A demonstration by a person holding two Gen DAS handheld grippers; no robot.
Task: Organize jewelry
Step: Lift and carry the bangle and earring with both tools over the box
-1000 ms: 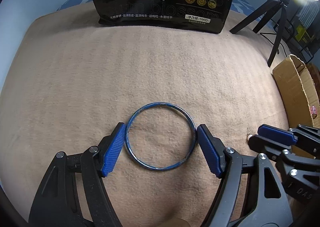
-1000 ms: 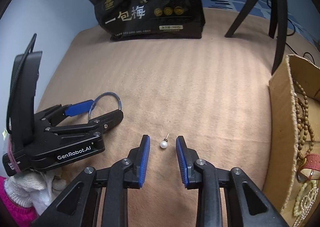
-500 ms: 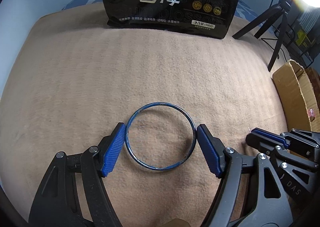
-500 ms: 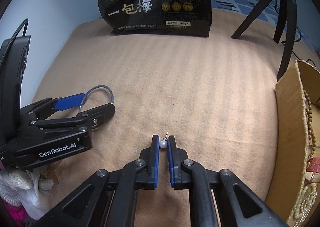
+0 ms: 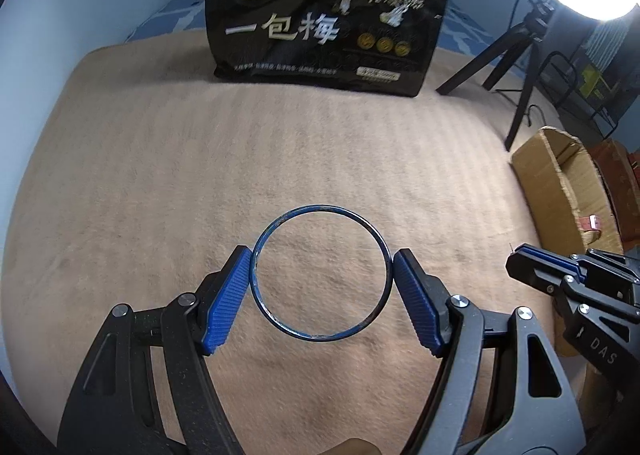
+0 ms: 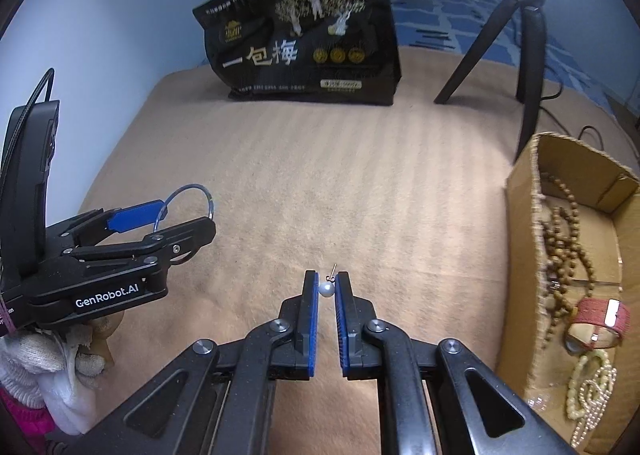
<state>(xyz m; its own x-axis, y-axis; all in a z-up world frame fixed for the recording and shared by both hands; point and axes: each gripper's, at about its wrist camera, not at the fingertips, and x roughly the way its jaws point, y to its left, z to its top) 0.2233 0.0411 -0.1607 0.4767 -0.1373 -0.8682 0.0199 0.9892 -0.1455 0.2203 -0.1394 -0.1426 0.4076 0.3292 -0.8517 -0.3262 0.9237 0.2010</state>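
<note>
Left wrist view puts your left hand-held gripper [image 5: 322, 291] at lower centre, its ribbed blue pads pressed against both sides of a thin blue bangle [image 5: 320, 273] with worn, silvery scuffs, held over the tan blanket [image 5: 160, 183]. In the right wrist view, your right hand-held gripper [image 6: 327, 289] at lower centre pinches a small white pearl earring [image 6: 326, 289] between its pad tips, the thin post pointing up and away. At the right edge, the cardboard box [image 6: 520, 255] holds brown beads [image 6: 560, 239], a red band and pale bead strands.

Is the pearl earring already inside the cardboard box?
No, the pearl earring sits pinched between the right gripper pads, outside the cardboard box.
</note>
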